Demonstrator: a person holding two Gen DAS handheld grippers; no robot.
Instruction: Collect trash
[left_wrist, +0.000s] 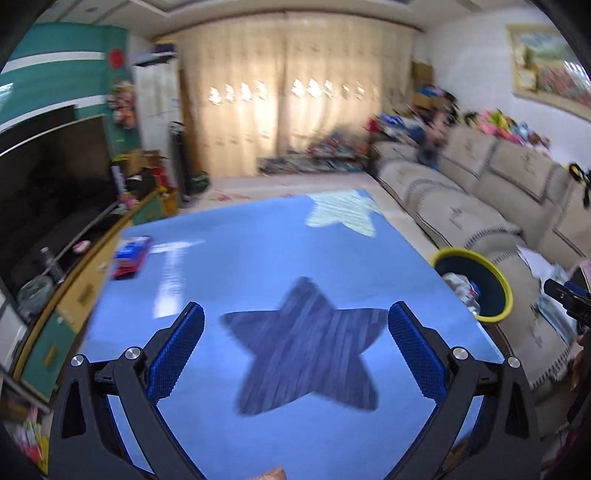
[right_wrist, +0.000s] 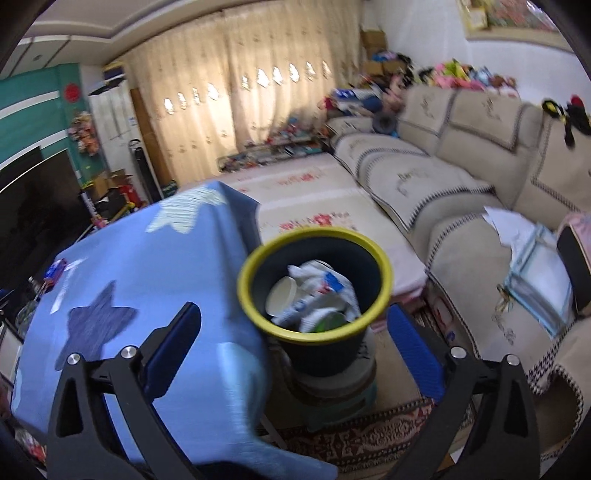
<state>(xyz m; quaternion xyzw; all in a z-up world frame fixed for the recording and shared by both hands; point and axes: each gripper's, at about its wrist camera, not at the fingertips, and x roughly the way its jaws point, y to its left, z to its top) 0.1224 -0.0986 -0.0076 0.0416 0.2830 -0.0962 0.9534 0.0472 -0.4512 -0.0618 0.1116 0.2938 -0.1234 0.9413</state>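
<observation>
Blue tablecloth (left_wrist: 280, 258) bears a dark striped star (left_wrist: 306, 347); the dark bin (right_wrist: 317, 354) has a yellow rim (right_wrist: 243, 291).

We see a desk (left_wrist: 258, 258) under a blue cloth with a dark star (left_wrist: 306, 347) and a pale star (left_wrist: 341, 214). A beige sofa (right_wrist: 461, 177) runs along the wall, cream curtains (left_wrist: 277, 92) hang behind, and a dark television (left_wrist: 48, 177) stands opposite.
</observation>
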